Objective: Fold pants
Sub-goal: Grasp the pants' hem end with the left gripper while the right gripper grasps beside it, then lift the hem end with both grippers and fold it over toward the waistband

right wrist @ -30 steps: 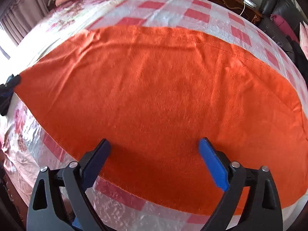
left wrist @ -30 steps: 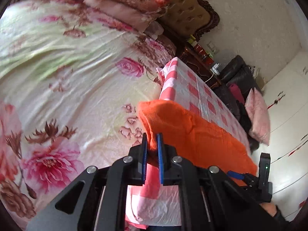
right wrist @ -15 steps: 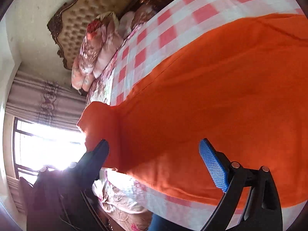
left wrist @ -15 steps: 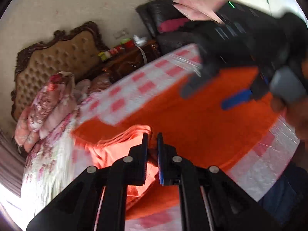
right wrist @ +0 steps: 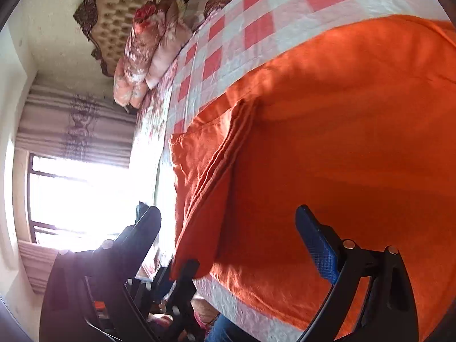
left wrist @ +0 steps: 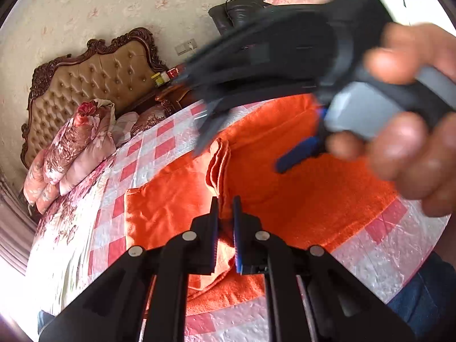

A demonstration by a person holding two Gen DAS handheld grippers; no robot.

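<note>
Orange pants (left wrist: pixel 299 199) lie spread on a pink-and-white checked cloth (left wrist: pixel 159 142) over the bed. My left gripper (left wrist: pixel 225 202) is shut on a bunched edge of the pants, and a raised fold ridge (left wrist: pixel 219 159) runs away from its tips. The right gripper (left wrist: pixel 250 142) hovers blurred above the pants, open, with a person's hand (left wrist: pixel 413 154) on its handle. In the right wrist view the right gripper (right wrist: pixel 228 222) stands wide open over the pants (right wrist: pixel 342 142) with nothing between its fingers. The left gripper (right wrist: pixel 176 279) shows at the bottom, pinching the pants' lifted edge.
A tufted headboard (left wrist: pixel 94 77) and floral pillows (left wrist: pixel 71 148) are at the far end of the bed. A bright window (right wrist: pixel 71 199) with curtains is to the left. A person's jeans (left wrist: pixel 427 299) stand at the bed's near edge. A dark sofa (left wrist: pixel 242 11) is by the wall.
My left gripper has swung across with the pants' edge and rolled, carrying that edge over the rest of the pants. The right gripper stayed open, rolled, and shifted over the pants.
</note>
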